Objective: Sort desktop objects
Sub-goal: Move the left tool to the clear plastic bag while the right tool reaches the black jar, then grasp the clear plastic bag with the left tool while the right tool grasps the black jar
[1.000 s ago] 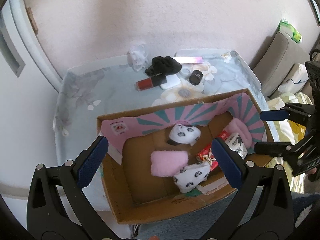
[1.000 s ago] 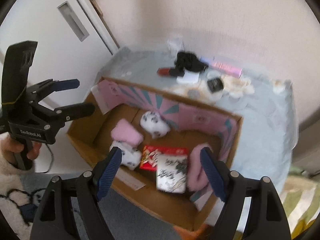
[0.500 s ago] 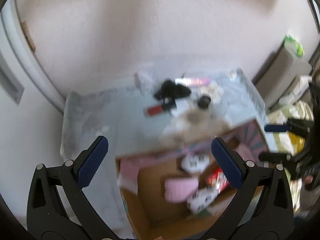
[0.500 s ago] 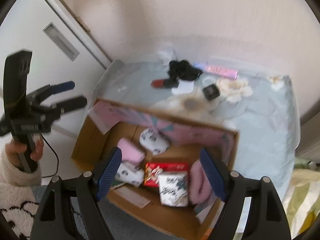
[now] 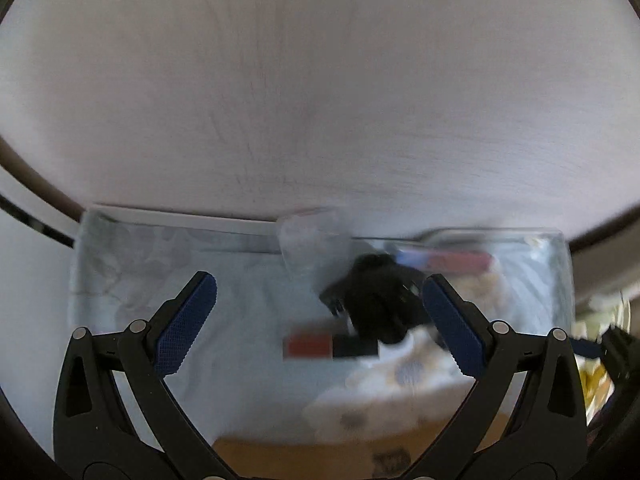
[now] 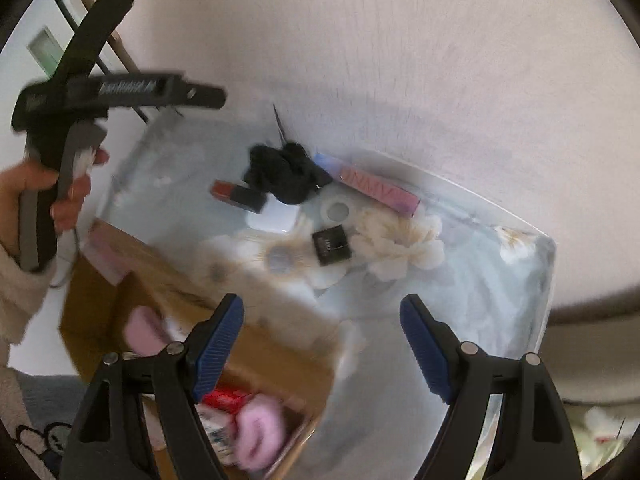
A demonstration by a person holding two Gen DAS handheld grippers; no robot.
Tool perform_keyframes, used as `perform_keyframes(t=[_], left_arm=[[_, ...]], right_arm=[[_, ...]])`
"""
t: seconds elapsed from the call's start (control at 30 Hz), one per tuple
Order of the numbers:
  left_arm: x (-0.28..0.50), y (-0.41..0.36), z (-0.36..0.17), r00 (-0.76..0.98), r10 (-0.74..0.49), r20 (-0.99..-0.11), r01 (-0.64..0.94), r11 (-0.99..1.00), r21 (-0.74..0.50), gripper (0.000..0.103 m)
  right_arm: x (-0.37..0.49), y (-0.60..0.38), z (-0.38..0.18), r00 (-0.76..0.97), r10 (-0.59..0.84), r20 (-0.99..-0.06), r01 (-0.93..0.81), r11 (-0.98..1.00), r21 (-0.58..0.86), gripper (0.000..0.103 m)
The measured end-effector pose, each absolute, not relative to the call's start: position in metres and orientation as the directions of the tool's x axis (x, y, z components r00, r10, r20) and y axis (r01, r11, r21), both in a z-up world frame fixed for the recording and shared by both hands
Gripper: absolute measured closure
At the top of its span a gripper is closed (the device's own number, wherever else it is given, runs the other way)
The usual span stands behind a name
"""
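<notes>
My left gripper [image 5: 320, 322] is open and empty above the floral tablecloth [image 5: 224, 364]. A blurred black cloth [image 5: 378, 304] and a red-and-black lipstick tube [image 5: 328, 346] lie just ahead, toward its right finger. My right gripper [image 6: 320, 346] is also open and empty, over the table edge beside the cardboard box [image 6: 120, 280]. Beyond it lie the black cloth [image 6: 284, 172], the lipstick tube [image 6: 236, 192], a white case [image 6: 274, 216], a small black square jar [image 6: 332, 244], a white ring [image 6: 336, 210] and a long pink box [image 6: 376, 186].
The box holds pink socks [image 6: 256, 432] and a red packet [image 6: 224, 398]. A hand [image 6: 60, 188] grips the left tool at the left. A clear plastic wrapper [image 5: 312, 240] sits by the wall [image 5: 320, 100]. The long pink box [image 5: 444, 260] lies at the table's back right.
Both views have swept forward from above the cardboard box to above the table, so the box has dropped to the lower edge. Both grippers stayed open and empty.
</notes>
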State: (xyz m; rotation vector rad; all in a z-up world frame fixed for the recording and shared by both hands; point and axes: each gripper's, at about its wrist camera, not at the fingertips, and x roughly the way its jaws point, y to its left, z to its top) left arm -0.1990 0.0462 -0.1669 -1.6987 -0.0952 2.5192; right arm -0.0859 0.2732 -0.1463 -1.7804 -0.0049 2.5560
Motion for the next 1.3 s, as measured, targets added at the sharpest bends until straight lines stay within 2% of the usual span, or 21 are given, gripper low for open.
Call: perform_keyframes(t=[0.2, 0.33, 0.57, 0.6, 0.67, 0.7, 0.77, 0.8, 0.83, 0.87, 1.07, 1.3], left_arm=[[-0.221, 0.049, -0.202, -0.34, 0.028, -0.94, 0.026, -0.999, -0.039, 0.0], [-0.224, 0.047, -0.211, -0.342, 0.03, -0.939, 0.057, -0.997, -0.053, 0.0], [-0.224, 0.046, -0.223, -0.334, 0.01, -0.943, 0.093, -0.995, -0.044, 0.0], [-0.224, 0.046, -0.223, -0.335, 0.01, -0.942, 0.102, -0.994, -0.047, 0.0], [-0.222, 0.044, -0.223, -0.346, 0.023, -0.938, 0.111, -0.992, -0.065, 0.001], [-0.221, 0.044, -0.223, -0.349, 0.026, -0.937, 0.117, -0.991, -0.072, 0.003], [-0.218, 0.042, -0.222, -0.359, 0.033, -0.933, 0.127, -0.988, -0.083, 0.014], [-0.217, 0.041, -0.222, -0.362, 0.036, -0.931, 0.133, -0.987, -0.09, 0.03], [-0.215, 0.04, -0.222, -0.363, 0.05, -0.93, 0.135, -0.985, -0.105, 0.043], [-0.215, 0.039, -0.222, -0.36, 0.058, -0.931, 0.138, -0.984, -0.115, 0.048], [-0.204, 0.04, -0.219, -0.361, 0.045, -0.932, 0.125, -0.987, -0.096, 0.052], [-0.188, 0.04, -0.196, -0.379, 0.09, -0.921, 0.106, -0.984, -0.14, 0.053]], right_arm=[[-0.114, 0.283, -0.198, -0.279, -0.01, -0.96, 0.066, -0.998, -0.009, 0.026], [-0.123, 0.282, -0.222, -0.253, 0.018, -0.967, 0.116, -0.992, -0.049, 0.026], [-0.134, 0.283, -0.231, -0.267, -0.011, -0.964, 0.151, -0.988, -0.031, 0.026], [-0.135, 0.284, -0.232, -0.272, -0.013, -0.962, 0.151, -0.988, -0.029, 0.027], [-0.138, 0.285, -0.234, -0.276, -0.013, -0.961, 0.147, -0.989, -0.028, 0.039], [-0.14, 0.286, -0.234, -0.281, -0.008, -0.96, 0.146, -0.989, -0.034, 0.042], [-0.141, 0.286, -0.237, -0.284, 0.004, -0.959, 0.149, -0.988, -0.048, 0.054], [-0.141, 0.286, -0.237, -0.287, 0.01, -0.958, 0.148, -0.987, -0.055, 0.056], [-0.141, 0.286, -0.237, -0.295, 0.008, -0.955, 0.152, -0.987, -0.055, 0.062], [-0.141, 0.286, -0.236, -0.296, -0.005, -0.955, 0.154, -0.987, -0.043, 0.072], [-0.139, 0.287, -0.233, -0.302, -0.008, -0.953, 0.154, -0.987, -0.04, 0.074], [-0.133, 0.281, -0.229, -0.306, -0.02, -0.952, 0.156, -0.987, -0.029, 0.074]])
